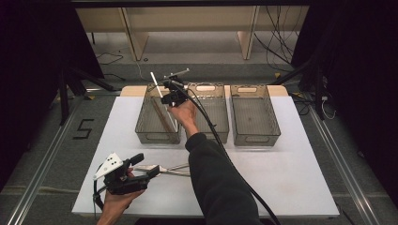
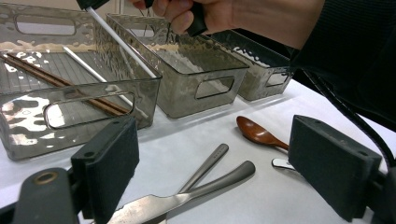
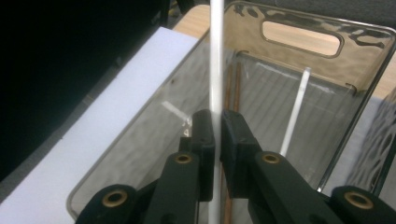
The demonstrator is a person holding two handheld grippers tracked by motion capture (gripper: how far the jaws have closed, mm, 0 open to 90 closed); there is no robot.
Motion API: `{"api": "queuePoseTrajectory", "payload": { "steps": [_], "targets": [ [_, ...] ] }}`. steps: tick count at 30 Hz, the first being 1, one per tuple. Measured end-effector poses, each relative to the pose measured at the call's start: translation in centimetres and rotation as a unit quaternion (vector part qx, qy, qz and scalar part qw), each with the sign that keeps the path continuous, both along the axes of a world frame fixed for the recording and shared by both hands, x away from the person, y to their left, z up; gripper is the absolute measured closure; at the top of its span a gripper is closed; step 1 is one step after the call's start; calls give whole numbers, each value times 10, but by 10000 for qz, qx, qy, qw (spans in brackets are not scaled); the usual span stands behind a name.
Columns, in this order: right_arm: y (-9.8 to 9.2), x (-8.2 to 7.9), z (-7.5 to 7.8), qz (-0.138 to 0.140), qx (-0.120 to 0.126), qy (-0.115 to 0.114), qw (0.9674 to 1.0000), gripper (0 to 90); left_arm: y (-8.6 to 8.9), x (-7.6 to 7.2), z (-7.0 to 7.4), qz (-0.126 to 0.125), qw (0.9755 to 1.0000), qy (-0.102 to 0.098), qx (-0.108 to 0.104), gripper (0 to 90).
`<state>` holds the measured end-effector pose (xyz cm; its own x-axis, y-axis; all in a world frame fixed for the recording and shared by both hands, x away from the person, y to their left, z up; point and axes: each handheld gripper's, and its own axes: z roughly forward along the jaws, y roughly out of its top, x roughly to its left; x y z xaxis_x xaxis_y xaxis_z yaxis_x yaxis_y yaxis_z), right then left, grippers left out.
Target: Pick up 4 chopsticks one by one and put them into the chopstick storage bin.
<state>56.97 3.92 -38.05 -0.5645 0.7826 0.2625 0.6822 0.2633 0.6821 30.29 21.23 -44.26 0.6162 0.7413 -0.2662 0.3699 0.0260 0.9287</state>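
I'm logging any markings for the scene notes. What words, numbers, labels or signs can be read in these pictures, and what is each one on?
"5": a single dark figure marked on the grey floor left of the table, seen in the high view.
No other text reads: the three clear bins, the white chopstick and the cutlery bear no visible lettering, label or brand.

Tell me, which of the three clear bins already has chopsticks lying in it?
The left bin, the one the right gripper holds a white chopstick over. Brown chopsticks and another white one lie on its floor; the middle bin and right bin look empty.
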Motion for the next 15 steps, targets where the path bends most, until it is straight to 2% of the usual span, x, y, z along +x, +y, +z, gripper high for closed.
{"api": "queuePoseTrajectory", "payload": {
  "steps": [7, 9, 15],
  "targets": [
    [2, 2, -8, -30, -123, 62, 9999, 836, 0, 0, 0, 5, 10000, -7, -10, 159],
    [3, 2, -9, -16, -159, 85, 9998, 755, 0, 0, 0, 3, 10000, -6, -13, 159],
    [-1, 0, -5, 69, -55, 176, 9998, 635, 0, 0, 0, 2, 10000, -6, -9, 159]
  ]
}}
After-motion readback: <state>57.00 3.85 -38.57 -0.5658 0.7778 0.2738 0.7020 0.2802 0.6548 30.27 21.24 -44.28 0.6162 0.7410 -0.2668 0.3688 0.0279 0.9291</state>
